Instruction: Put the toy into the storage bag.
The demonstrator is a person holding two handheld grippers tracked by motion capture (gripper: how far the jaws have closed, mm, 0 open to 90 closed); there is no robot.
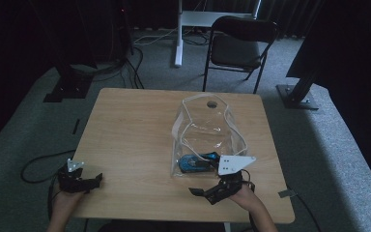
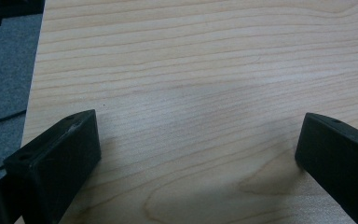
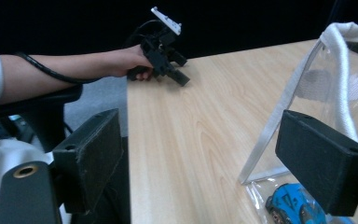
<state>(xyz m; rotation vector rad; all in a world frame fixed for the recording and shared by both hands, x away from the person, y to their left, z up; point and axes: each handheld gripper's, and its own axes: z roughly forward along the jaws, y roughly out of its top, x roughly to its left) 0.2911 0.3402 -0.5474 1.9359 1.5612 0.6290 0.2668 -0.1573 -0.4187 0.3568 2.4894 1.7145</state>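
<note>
Both grippers gape over the table, holding nothing.

Left gripper (image 1: 79, 181) rests at the table (image 1: 130, 130) edge, jaws wide with bare wood between them. Right gripper (image 1: 211, 191) has jaws wide too; the bag (image 1: 205, 135) lies just beyond its right jaw, a blue toy (image 3: 291, 205) inside, under that jaw's tip.

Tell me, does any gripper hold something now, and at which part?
Nothing is held. The left gripper is open over bare table; the right gripper is open beside the clear bag.
</note>
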